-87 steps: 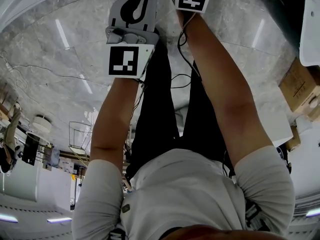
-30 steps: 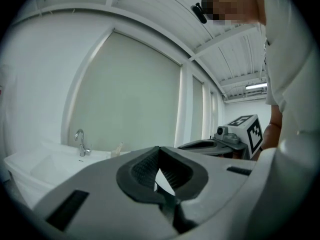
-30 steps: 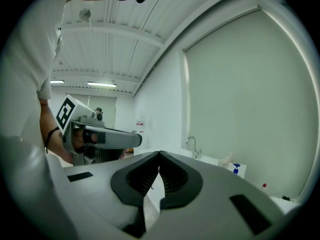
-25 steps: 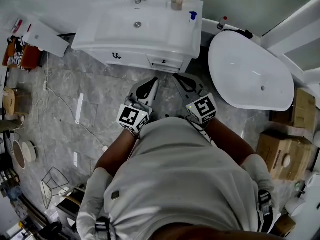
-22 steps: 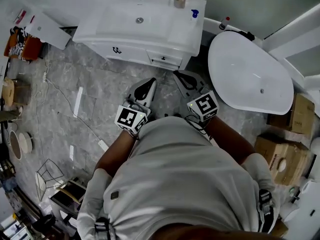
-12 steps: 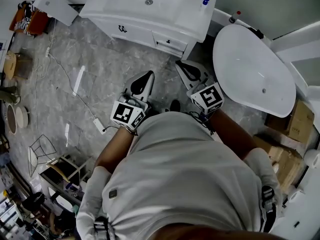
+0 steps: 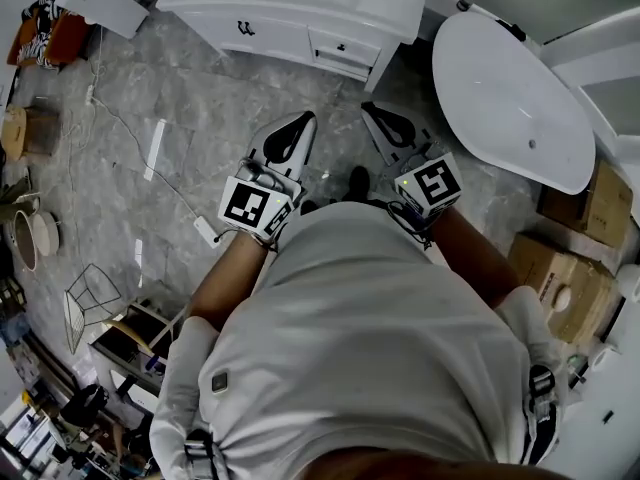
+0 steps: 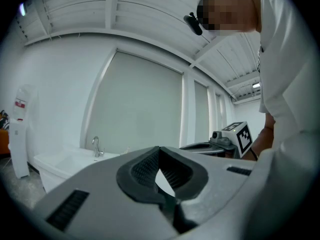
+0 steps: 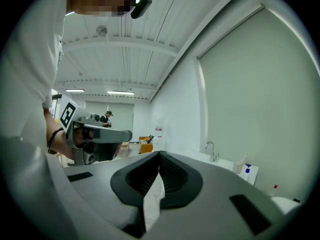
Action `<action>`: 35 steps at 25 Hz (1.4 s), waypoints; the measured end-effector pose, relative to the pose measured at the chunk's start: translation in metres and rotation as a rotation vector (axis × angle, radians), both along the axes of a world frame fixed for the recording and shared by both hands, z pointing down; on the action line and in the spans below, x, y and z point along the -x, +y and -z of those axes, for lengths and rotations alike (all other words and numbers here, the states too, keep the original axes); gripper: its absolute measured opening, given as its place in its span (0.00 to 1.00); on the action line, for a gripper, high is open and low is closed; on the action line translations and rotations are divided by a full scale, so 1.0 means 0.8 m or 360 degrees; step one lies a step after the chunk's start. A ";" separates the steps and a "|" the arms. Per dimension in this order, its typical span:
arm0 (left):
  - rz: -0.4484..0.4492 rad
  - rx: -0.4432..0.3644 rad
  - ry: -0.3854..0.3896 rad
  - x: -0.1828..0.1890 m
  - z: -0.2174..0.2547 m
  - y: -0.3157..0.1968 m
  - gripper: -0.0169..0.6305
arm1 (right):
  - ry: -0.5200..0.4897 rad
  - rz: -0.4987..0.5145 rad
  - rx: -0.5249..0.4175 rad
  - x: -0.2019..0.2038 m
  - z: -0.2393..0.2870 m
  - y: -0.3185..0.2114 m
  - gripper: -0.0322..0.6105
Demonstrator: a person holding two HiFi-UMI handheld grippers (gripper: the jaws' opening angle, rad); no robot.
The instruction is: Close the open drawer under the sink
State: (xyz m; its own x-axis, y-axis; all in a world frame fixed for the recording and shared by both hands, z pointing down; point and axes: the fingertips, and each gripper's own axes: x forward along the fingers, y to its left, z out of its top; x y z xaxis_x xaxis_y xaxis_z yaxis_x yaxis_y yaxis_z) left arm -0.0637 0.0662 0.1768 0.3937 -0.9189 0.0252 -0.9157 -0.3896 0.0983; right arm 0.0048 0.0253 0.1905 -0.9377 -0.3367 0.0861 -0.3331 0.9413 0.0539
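Observation:
The white sink cabinet (image 7: pixel 290 13) lies along the top edge of the head view. Its small drawer (image 7: pixel 343 48) with a dark handle sits at the cabinet's right end; from above I cannot tell whether it stands out. My left gripper (image 7: pixel 307 119) and right gripper (image 7: pixel 369 109) hover side by side over the grey floor, pointing at the cabinet and well short of it. Both are shut with nothing between the jaws. In the left gripper view the left gripper's (image 8: pixel 159 149) tips meet, with the sink (image 8: pixel 70 160) far beyond. The right gripper's (image 9: pixel 160 153) tips meet too.
A white bathtub (image 7: pixel 510 98) fills the upper right, with cardboard boxes (image 7: pixel 598 203) beside it. A cable and power strip (image 7: pixel 205 230) lie on the floor at left, near a wire basket (image 7: pixel 85 293) and clutter along the left edge.
I have drawn back from the cabinet: it has slid toward the top edge of the head view, and the gap between it and both shut grippers has grown.

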 end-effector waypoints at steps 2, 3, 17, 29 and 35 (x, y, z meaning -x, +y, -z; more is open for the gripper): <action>-0.0015 -0.0026 -0.0013 0.011 0.007 0.023 0.04 | -0.0004 -0.0031 -0.0008 0.003 0.005 0.020 0.09; -0.0023 -0.0041 -0.0012 0.016 0.012 0.034 0.04 | -0.0006 -0.0050 -0.0018 0.004 0.009 0.029 0.09; -0.0180 -0.0124 -0.0020 0.048 0.027 0.152 0.04 | 0.0011 -0.0184 -0.0119 0.015 0.019 0.173 0.09; -0.0234 -0.0117 0.0001 0.046 0.024 0.162 0.04 | -0.0012 -0.0227 -0.0116 0.023 0.026 0.191 0.09; -0.0236 -0.0132 0.0005 0.047 0.029 0.166 0.04 | -0.0015 -0.0230 -0.0127 0.026 0.032 0.193 0.09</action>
